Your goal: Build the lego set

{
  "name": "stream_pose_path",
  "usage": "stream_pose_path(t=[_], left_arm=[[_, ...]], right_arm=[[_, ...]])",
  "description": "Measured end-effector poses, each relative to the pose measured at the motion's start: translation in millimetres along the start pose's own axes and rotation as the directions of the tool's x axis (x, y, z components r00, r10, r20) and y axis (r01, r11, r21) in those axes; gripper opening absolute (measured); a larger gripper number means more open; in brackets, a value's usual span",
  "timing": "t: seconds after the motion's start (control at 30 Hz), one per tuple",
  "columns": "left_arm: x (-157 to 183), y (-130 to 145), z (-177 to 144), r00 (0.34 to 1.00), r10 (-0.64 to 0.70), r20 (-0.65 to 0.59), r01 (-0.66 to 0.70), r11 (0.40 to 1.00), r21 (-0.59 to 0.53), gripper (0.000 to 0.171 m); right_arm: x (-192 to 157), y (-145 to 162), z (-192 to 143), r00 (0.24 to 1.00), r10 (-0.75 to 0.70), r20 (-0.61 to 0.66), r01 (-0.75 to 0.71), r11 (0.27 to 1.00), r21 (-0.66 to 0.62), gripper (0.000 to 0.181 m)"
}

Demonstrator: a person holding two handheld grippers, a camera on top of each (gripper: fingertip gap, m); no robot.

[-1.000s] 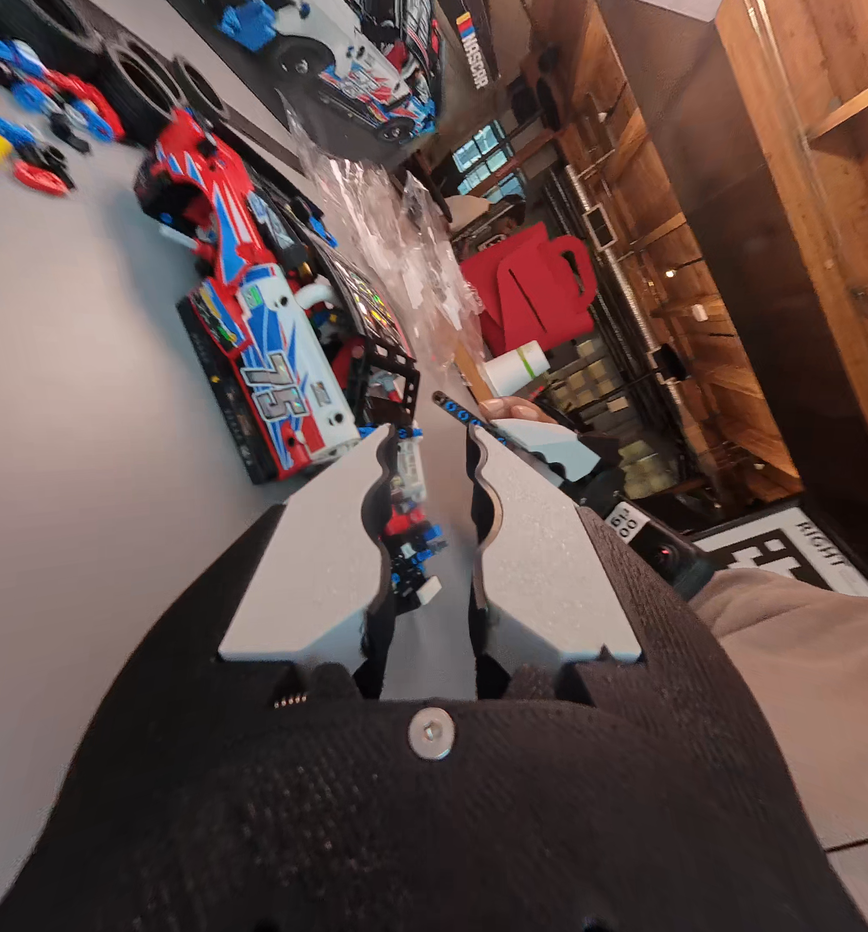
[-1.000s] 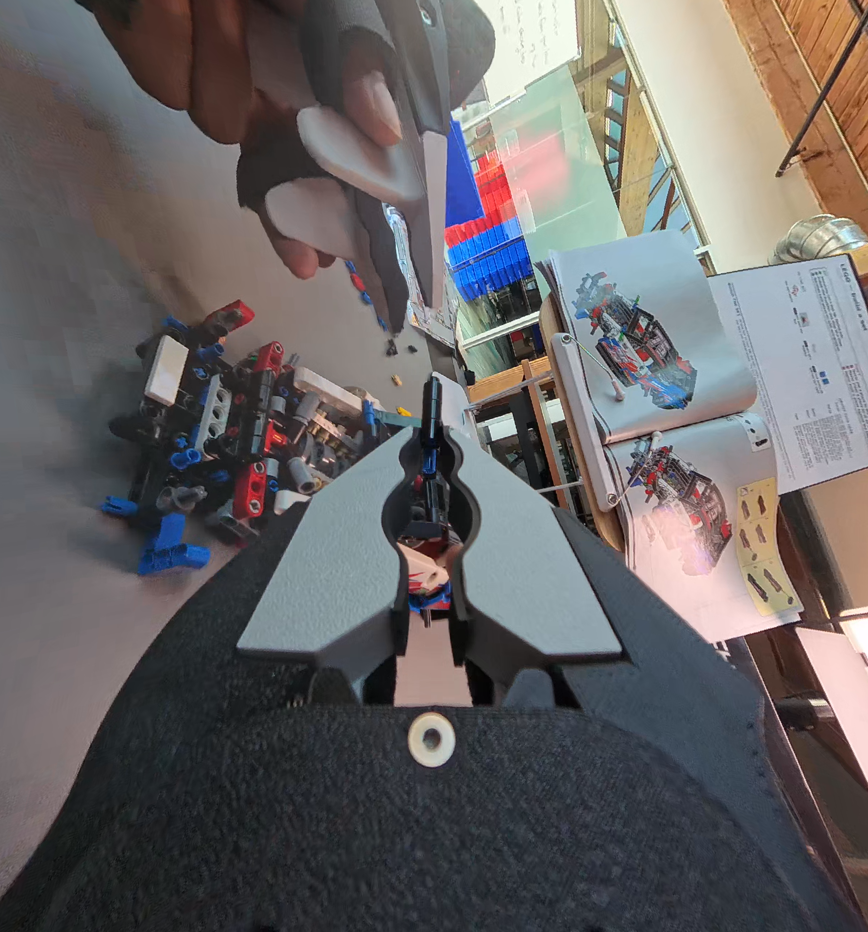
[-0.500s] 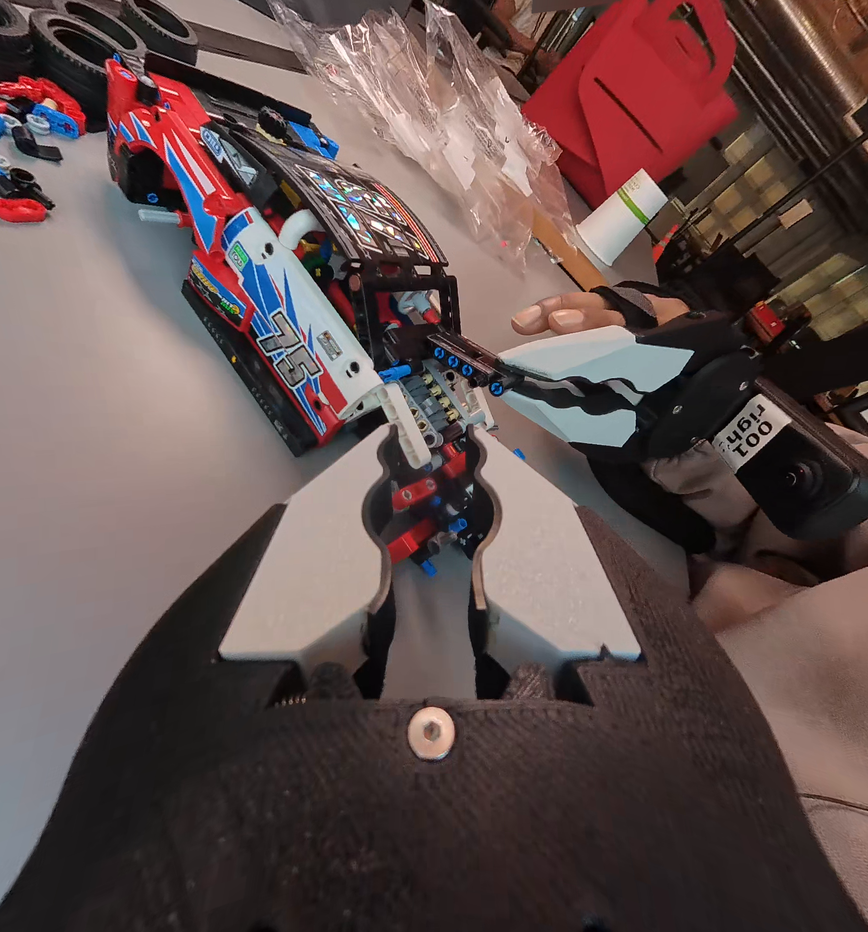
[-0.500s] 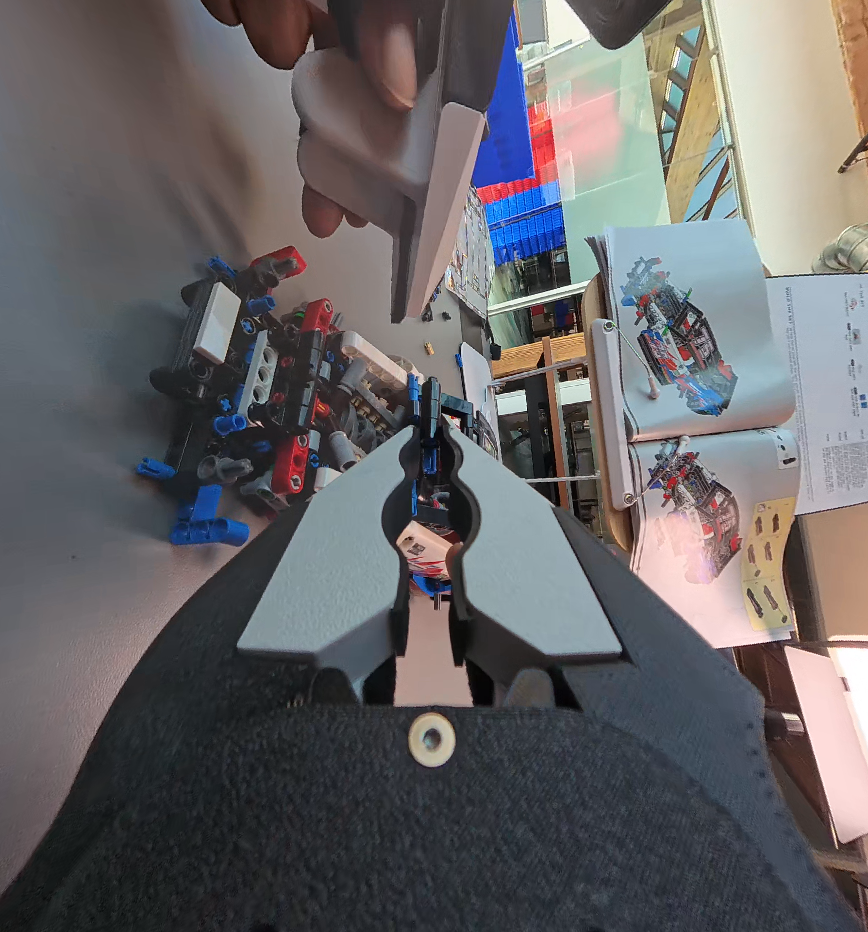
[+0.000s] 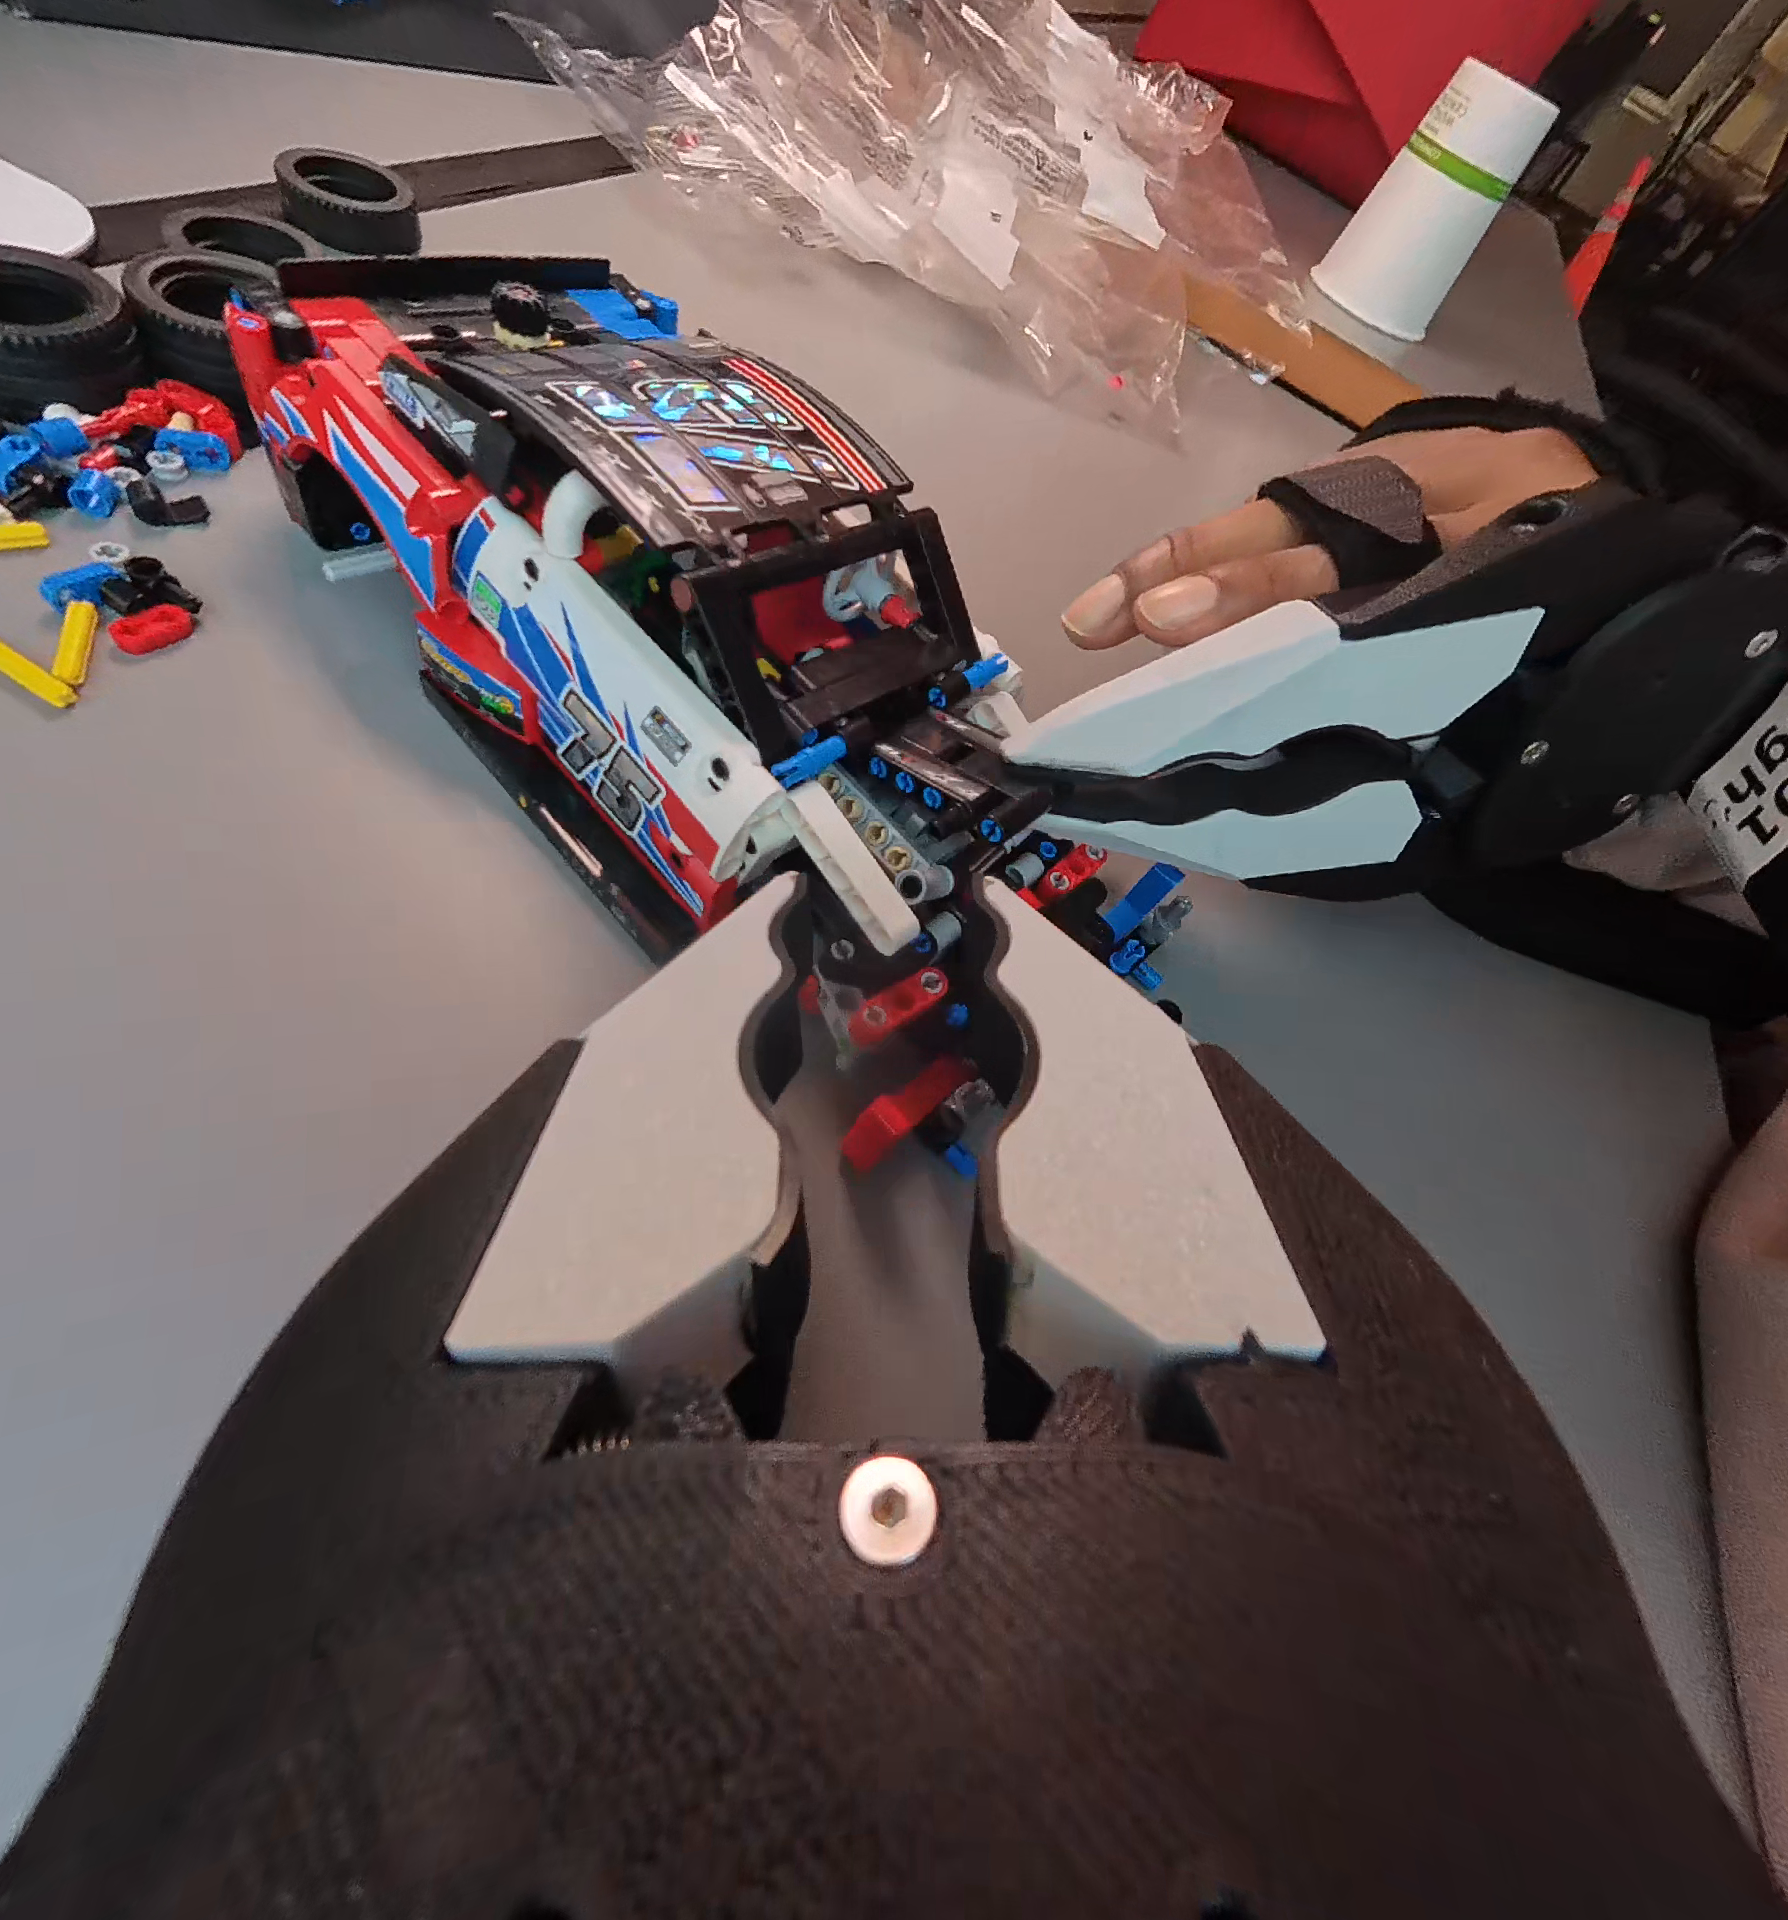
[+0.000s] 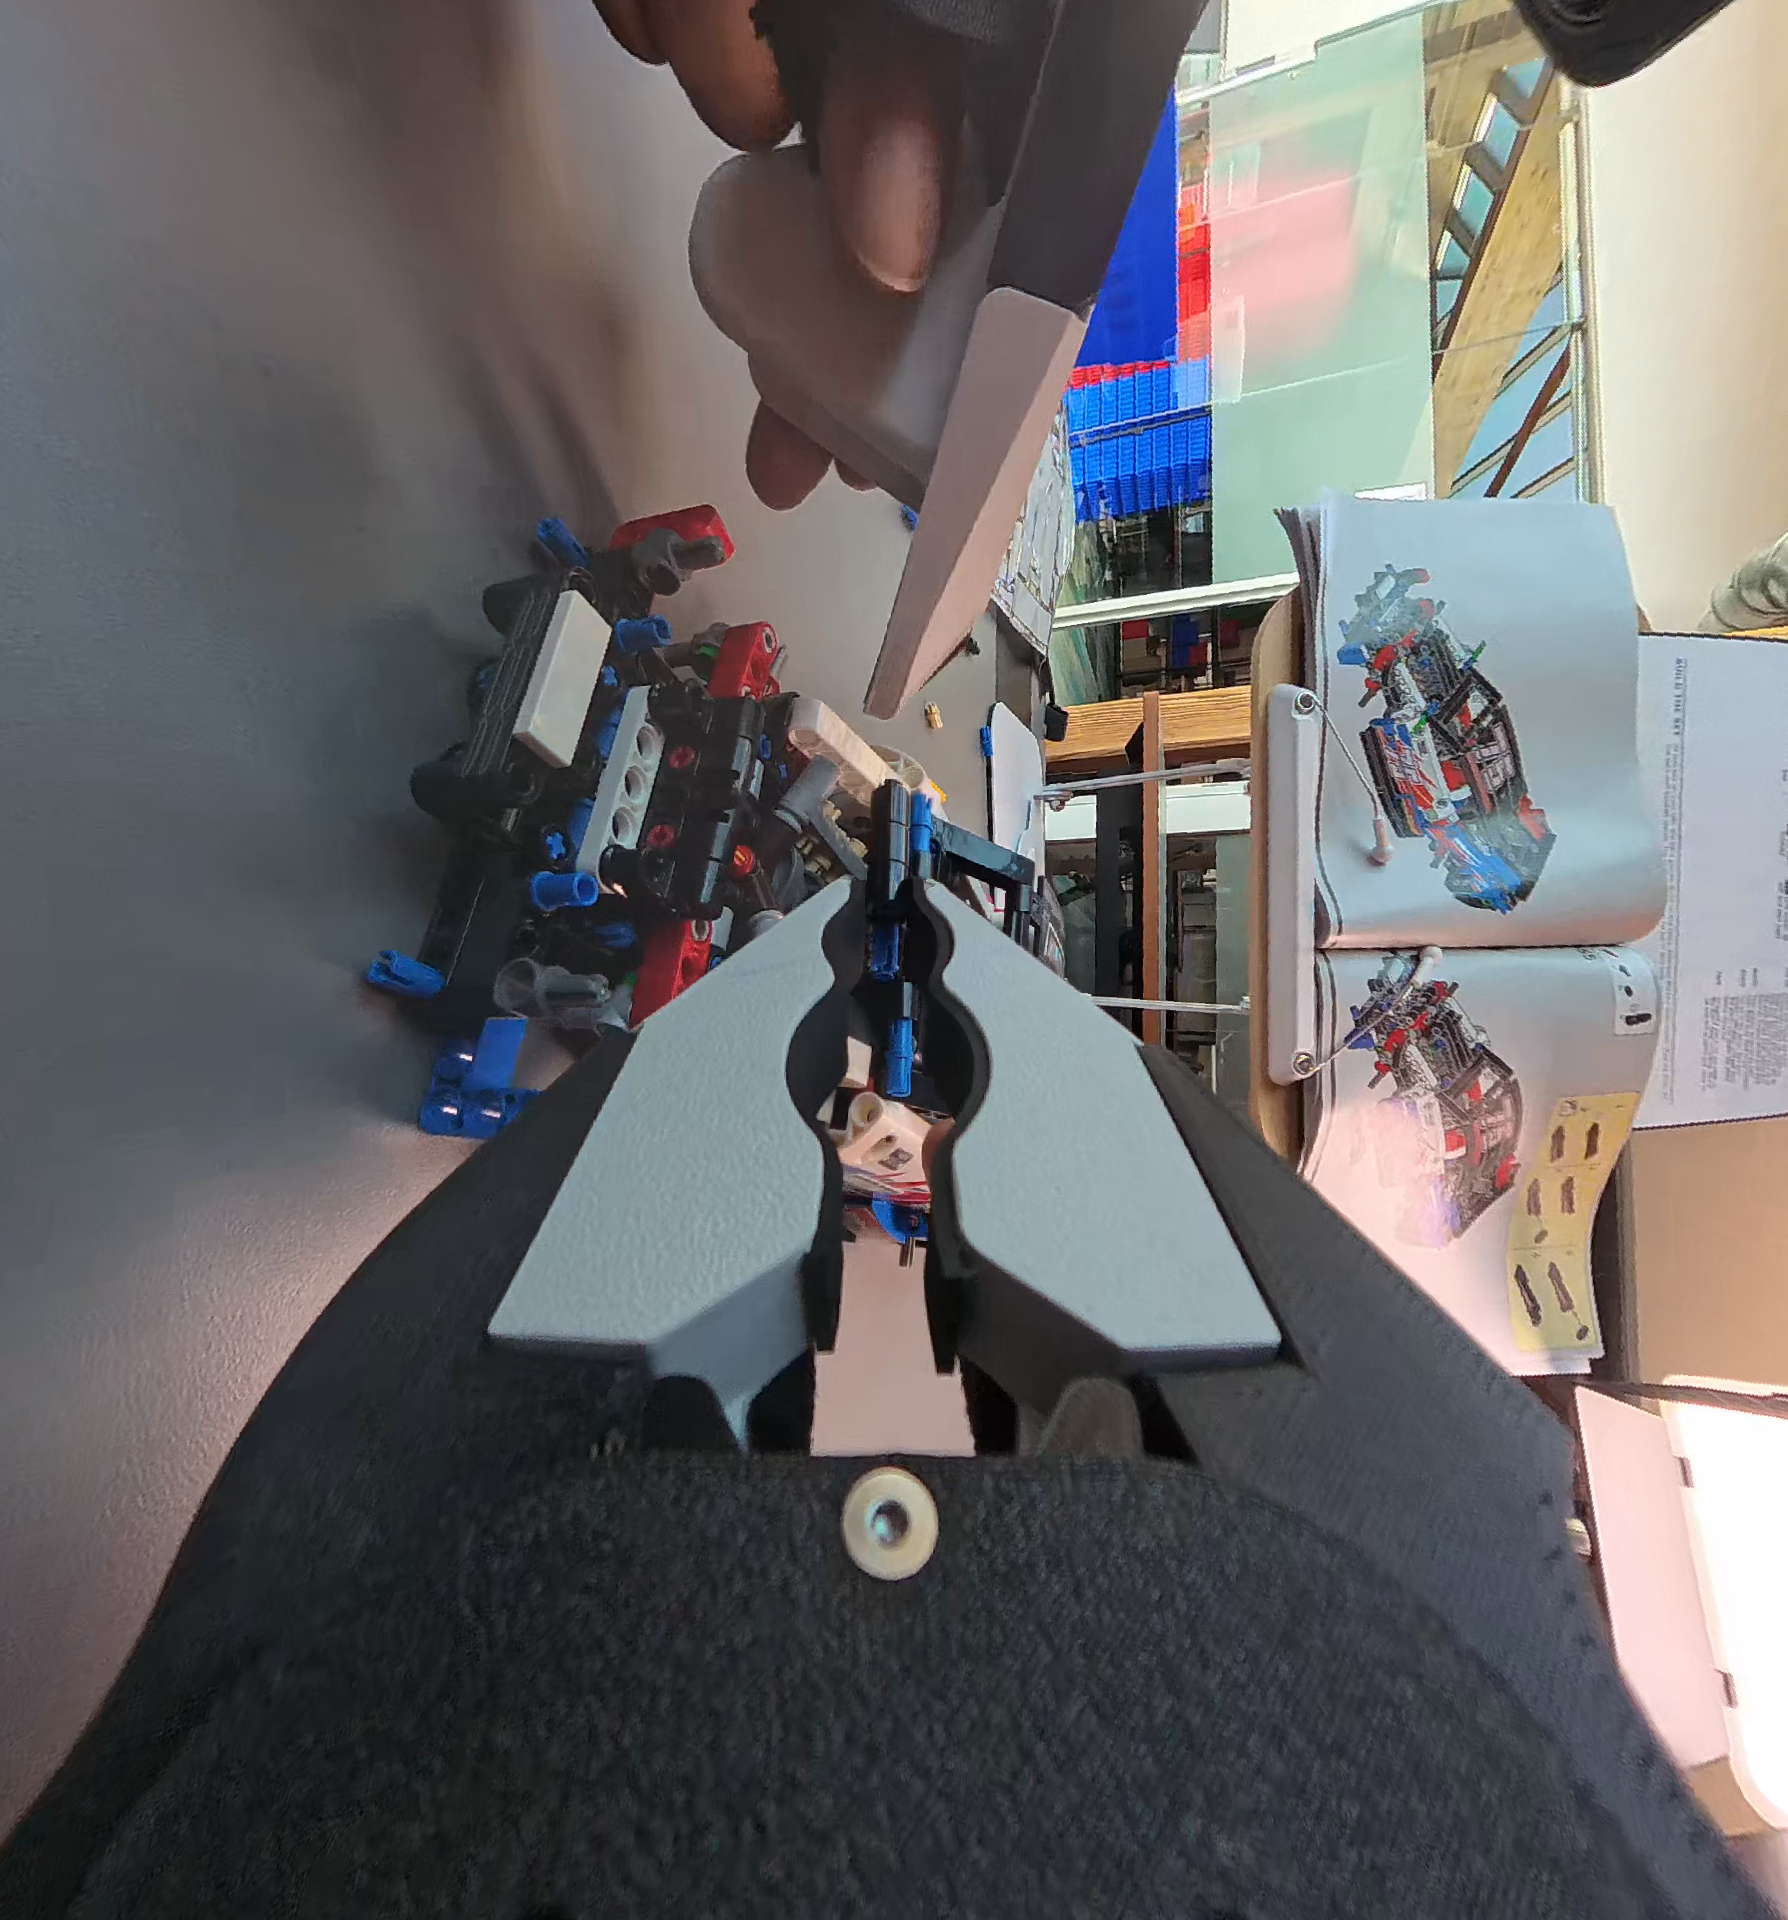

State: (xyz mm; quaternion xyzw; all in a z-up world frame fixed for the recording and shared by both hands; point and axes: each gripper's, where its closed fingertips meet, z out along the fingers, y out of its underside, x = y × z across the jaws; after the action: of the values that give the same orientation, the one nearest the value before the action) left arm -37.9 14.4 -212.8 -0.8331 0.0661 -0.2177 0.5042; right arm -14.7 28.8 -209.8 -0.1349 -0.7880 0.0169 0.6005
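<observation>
Counter [image 5: 194,935]: plain grey, filling the left and centre of the left wrist frame.
Car model [image 5: 557,582]: red, white and blue, partly built, lying across the frame centre.
Tyres [image 5: 33,317]: black, grouped at upper left (one [image 5: 348,197] sits apart, farther back).
Loose pieces [image 5: 90,488]: blue, red, black and yellow, scattered at the left edge.
Plastic bags [image 5: 931,177]: clear, crumpled, top centre.
Paper cup [image 5: 1430,197]: white, upright, upper right.
</observation>
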Motion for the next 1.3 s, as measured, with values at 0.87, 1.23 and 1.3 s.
stream_pose_path(t=[0.87, 1.23, 1.3], left_arm=[[21, -15, 5, 0.877, -0.434, -0.208, 0.447, 0.894, 0.019, 0.022], [24, -17, 12, 0.895, -0.408, -0.181, 0.416, 0.909, 0.005, 0.014], [25, -19, 11, 0.891, -0.413, -0.189, 0.422, 0.907, 0.004, 0.014]], right_arm=[[7, -3, -3, 0.994, -0.061, -0.089, 0.062, 0.998, 0.009, 0.004], [9, 0, -3, 0.994, -0.052, -0.101, 0.051, 0.999, -0.016, 0.004], [11, -1, -4, 0.992, -0.058, -0.112, 0.056, 0.998, -0.020, 0.004]])
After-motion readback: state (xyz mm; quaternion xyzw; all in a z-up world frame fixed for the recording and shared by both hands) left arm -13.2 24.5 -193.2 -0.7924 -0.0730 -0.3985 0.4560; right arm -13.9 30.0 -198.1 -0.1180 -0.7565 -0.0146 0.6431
